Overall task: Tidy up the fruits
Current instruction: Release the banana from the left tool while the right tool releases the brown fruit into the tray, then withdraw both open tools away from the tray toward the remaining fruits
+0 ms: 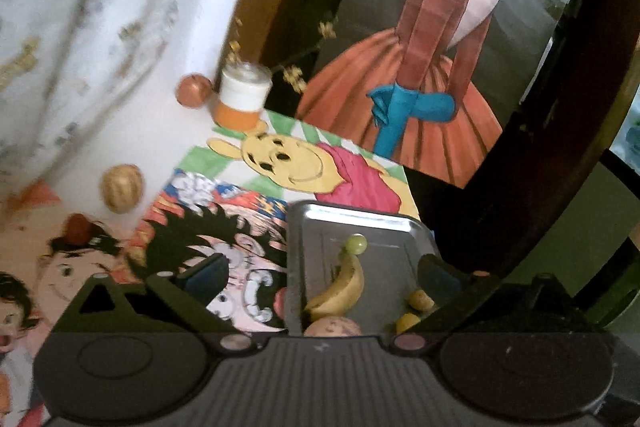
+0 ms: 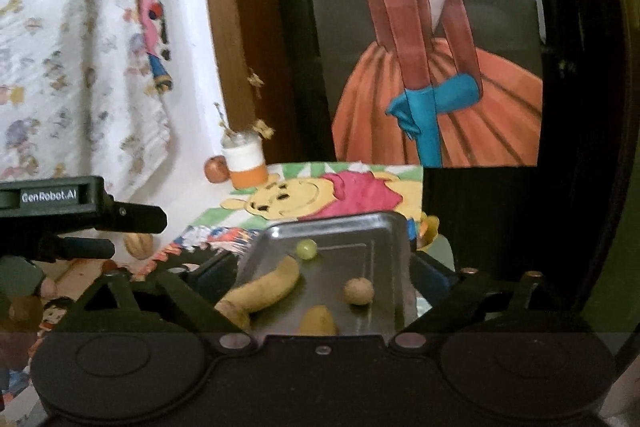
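Note:
A metal tray (image 1: 320, 219) (image 2: 384, 223) lies on cartoon drawings. It holds a banana (image 1: 344, 291) (image 2: 268, 291), a green grape (image 1: 356, 243) (image 2: 306, 248), a pinkish round fruit (image 1: 332, 327), and two small brown-yellow fruits (image 1: 420, 299) (image 2: 359, 291) (image 2: 319, 321). Outside the tray lie a walnut-like fruit (image 1: 121, 188) (image 2: 139, 245), a small red fruit (image 1: 80, 227) and an orange-red fruit (image 1: 193, 90) (image 2: 216, 168). My left gripper (image 1: 324, 275) is open above the tray's near side. My right gripper (image 2: 324, 271) is open above the tray. The left gripper's body (image 2: 80, 211) shows in the right wrist view.
An orange-and-white jar (image 1: 243, 95) (image 2: 246, 163) with dried flowers stands at the back beside the orange-red fruit. A painting of a woman in an orange dress (image 1: 420, 67) (image 2: 432, 67) leans behind. A patterned cloth (image 1: 80, 7) hangs at left.

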Motion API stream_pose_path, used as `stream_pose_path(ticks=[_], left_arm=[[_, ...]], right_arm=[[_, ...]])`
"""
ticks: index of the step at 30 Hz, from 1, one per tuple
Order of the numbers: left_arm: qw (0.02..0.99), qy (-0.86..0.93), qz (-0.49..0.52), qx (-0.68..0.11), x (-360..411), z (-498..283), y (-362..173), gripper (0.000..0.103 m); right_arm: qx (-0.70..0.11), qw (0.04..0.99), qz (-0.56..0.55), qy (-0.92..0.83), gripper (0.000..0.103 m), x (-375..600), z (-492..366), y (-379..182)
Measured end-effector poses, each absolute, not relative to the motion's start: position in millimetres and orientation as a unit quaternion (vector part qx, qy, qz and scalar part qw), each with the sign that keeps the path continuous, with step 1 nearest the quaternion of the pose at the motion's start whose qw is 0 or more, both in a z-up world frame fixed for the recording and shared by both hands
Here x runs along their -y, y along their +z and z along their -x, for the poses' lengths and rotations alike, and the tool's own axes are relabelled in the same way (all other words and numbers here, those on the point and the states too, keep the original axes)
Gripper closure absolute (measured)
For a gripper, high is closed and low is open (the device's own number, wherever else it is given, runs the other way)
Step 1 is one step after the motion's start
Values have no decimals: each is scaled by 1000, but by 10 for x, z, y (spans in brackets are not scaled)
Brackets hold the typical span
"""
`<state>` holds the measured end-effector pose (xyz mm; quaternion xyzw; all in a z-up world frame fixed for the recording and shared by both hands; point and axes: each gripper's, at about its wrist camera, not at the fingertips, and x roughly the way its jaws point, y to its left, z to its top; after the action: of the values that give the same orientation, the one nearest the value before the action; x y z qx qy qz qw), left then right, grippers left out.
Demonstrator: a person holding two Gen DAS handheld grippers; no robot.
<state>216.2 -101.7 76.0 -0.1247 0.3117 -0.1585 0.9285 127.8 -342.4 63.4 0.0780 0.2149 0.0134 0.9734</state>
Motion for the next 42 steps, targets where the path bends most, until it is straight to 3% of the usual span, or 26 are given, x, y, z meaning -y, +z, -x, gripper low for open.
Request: stream_pose_path(ticks=[9, 21, 33, 42], left_arm=[[944, -119, 113, -287, 644, -1561, 854, 0], [942, -74, 61, -322, 256, -1024, 658, 0], [929, -36, 42, -365, -91, -880, 419, 0], [918, 7, 53, -392, -493, -890, 303, 0]], right_arm=[[-207, 976, -59, 27, 1, 3127, -871, 870], [-281, 958, -17, 57, 1, 2624, -521, 831], [-385, 919, -31, 77, 1, 2379, -588, 501], [-413, 906, -13, 91, 1, 2242, -605, 429]])
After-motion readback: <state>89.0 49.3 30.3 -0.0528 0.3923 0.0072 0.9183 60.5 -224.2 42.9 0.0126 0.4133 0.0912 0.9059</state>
